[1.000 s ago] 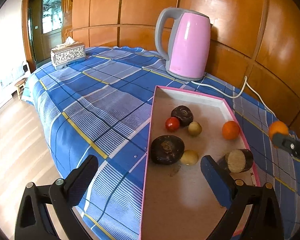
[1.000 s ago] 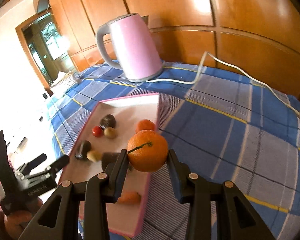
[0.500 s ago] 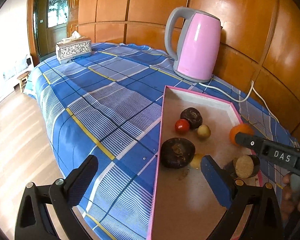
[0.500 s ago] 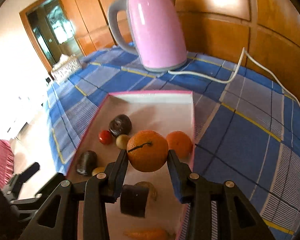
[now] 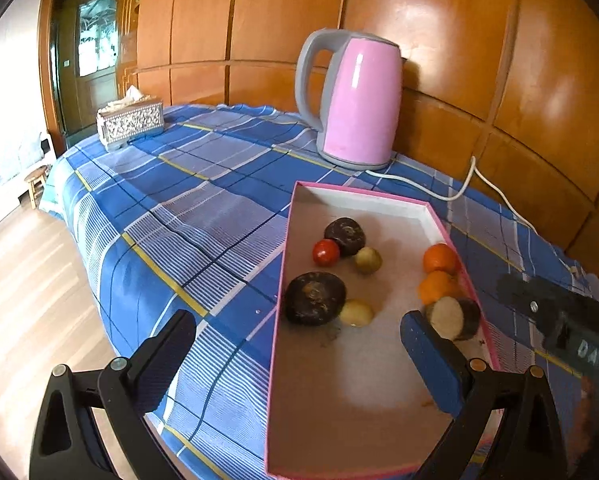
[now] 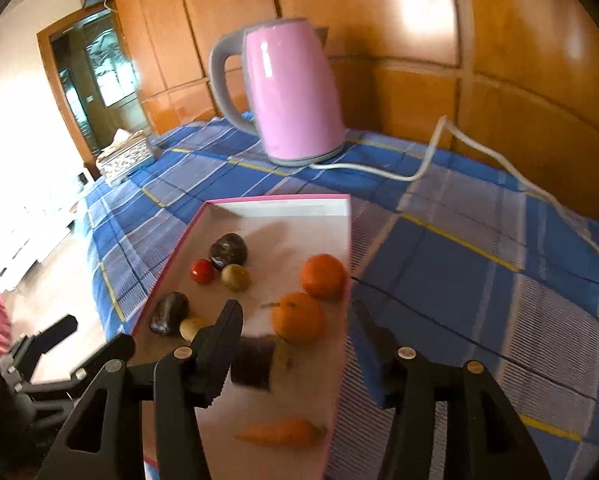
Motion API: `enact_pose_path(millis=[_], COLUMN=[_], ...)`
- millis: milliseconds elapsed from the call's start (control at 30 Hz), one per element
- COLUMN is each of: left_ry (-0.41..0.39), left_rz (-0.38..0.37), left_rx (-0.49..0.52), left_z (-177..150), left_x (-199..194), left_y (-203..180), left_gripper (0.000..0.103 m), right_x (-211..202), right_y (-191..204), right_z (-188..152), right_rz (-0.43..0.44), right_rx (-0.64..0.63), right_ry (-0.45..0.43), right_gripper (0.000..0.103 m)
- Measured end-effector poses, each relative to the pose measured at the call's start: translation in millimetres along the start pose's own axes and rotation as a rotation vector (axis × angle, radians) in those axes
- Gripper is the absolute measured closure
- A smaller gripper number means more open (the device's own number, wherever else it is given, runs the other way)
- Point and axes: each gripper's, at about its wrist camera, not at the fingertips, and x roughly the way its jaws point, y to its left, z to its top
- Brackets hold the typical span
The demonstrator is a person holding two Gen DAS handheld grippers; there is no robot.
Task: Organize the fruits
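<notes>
A pink-rimmed tray (image 6: 275, 200) lies on the blue checked cloth. My right gripper (image 6: 295, 312) hangs over its right side, jaws opening. An orange (image 6: 297, 318) lies in the tray between the fingers, and neither pad touches it. A second orange (image 6: 323, 276) sits just behind it. The tray also holds two dark round fruits, a red tomato (image 6: 202, 271), two yellow-green fruits, a cut dark root piece (image 6: 253, 364) and a carrot (image 6: 279, 432). My left gripper (image 5: 297, 320) stands open over the near-left rim of the tray (image 5: 359, 196), holding nothing.
A pink kettle (image 6: 291, 92) stands behind the tray against the wooden wall, and its white cord (image 6: 431, 160) trails right across the cloth. A patterned tissue box (image 5: 131, 122) sits at the far left corner. The table edge drops to the wooden floor on the left.
My right gripper carried the orange from the cloth to over the tray, then its jaws parted. The orange now rests in the tray beside the other one. The left gripper stayed open.
</notes>
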Motion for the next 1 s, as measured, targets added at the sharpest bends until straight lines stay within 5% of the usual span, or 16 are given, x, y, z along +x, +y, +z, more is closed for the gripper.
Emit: enact_pose_path(millis=[300,1000], left_ry=[0.003,-0.045], left_rz=[0.001,0.038], left_rx=[0.022,0.055], left_z=[-15.6,-20.7], left_x=[-12.4,-22.0], left_y=[-15.9,-21.6], left_gripper=[0.0,0.0], right_x=[-36.8,-42.1], right_y=[-8.7,-20.7], right_z=[-46.6,-69.0], right_rz=[-0.171,-0.192], right_rx=[0.027,0.083], right_ry=[-0.031,-0.008], right_gripper=[0.043,0.043])
